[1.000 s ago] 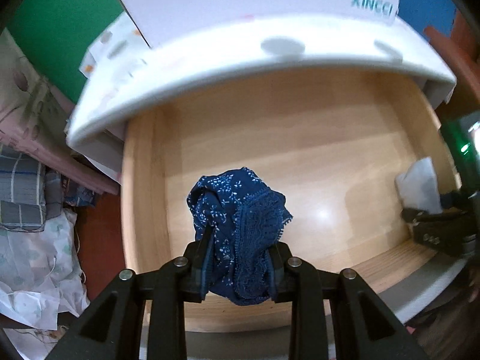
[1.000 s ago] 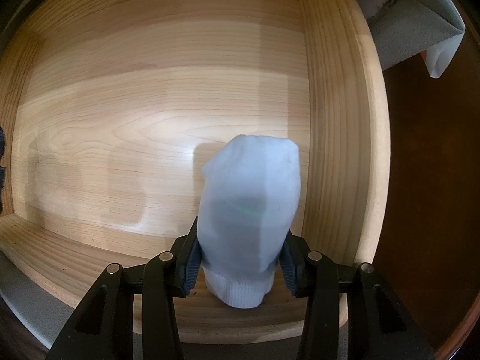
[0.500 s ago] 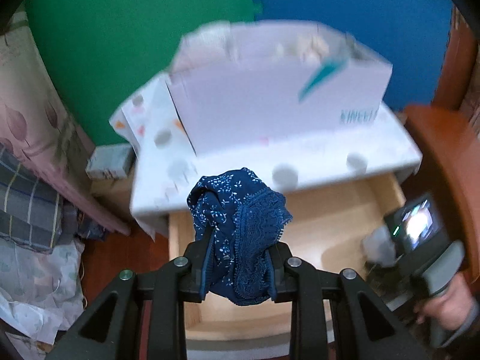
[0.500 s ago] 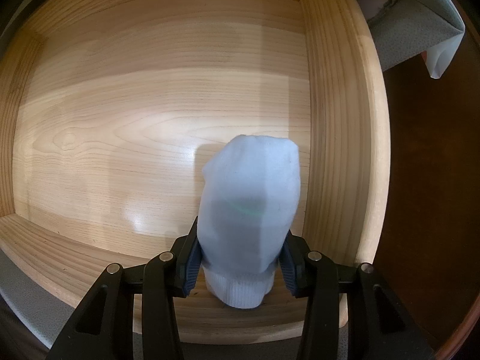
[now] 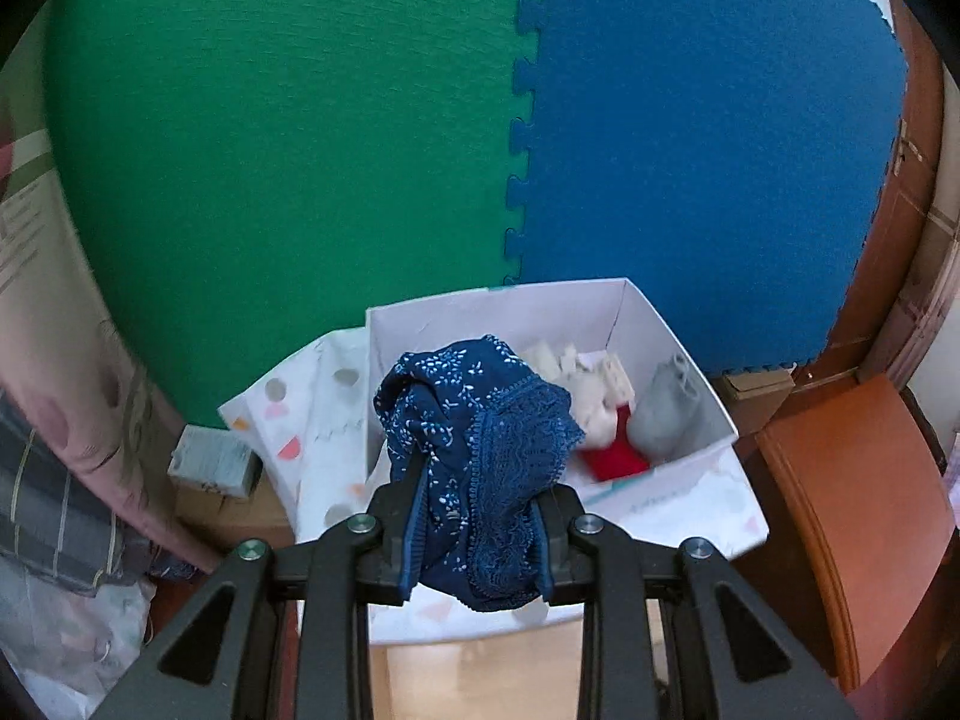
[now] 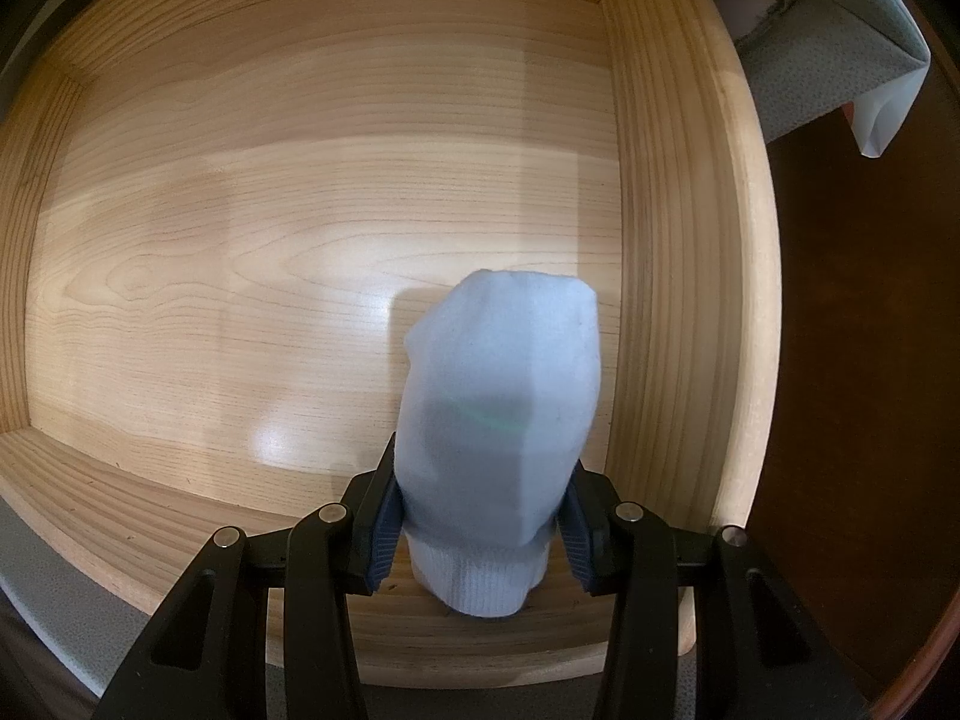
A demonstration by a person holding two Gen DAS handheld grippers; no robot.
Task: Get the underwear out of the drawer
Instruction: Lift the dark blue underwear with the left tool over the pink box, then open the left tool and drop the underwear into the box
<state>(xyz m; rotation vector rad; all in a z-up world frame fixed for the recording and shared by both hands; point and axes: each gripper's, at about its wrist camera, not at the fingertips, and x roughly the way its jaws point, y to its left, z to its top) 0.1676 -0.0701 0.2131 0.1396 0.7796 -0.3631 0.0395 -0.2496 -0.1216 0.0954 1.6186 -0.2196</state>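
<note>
Navy, lace-trimmed underwear (image 5: 474,456) is riding clamped between the fingers of the left gripper (image 5: 474,546), which a second ago was hanging low inside the wooden drawer and is now lifting clear and facing the white cardboard box (image 5: 690,360) on top, so this piece is looking as good as out (the box already holds pale, red and grey garments). Over on the right, the right gripper (image 6: 480,540) is staying closed on a white rolled garment (image 6: 504,420), which is still sitting inside the drawer (image 6: 678,240) near its right wall, not yet lifted.
</note>
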